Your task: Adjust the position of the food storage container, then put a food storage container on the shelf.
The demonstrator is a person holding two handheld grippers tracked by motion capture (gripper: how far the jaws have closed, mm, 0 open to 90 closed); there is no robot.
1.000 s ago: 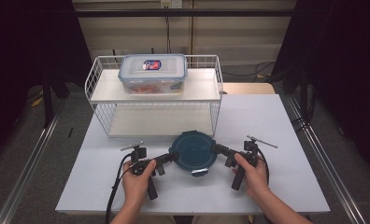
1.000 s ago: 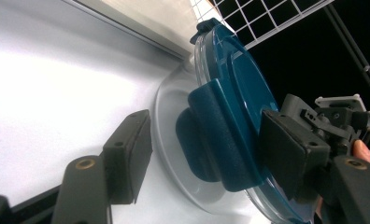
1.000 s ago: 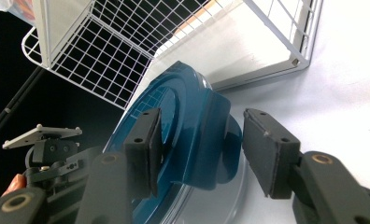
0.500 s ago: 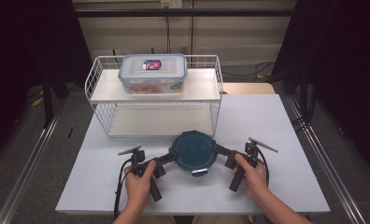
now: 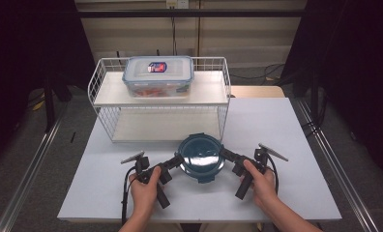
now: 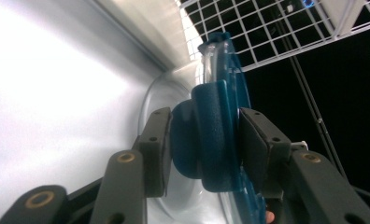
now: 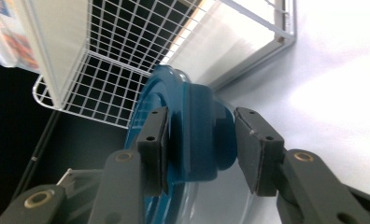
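High view, grippers (image 5: 176,161) (image 5: 227,155) flank container (image 5: 199,156), seemingly clamped

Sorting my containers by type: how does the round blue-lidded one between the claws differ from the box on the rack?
The round container has a dark blue lid; the rectangular box has a clear, labelled one. The round one sits on the table with a claw at each side latch; the box rests untouched atop the wire rack. Both are lidded.

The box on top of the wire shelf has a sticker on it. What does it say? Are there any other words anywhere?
The sticker on the clear box: red and blue, too small and blurred to read.
The round blue-lidded container: no words seen.
No other readable text.
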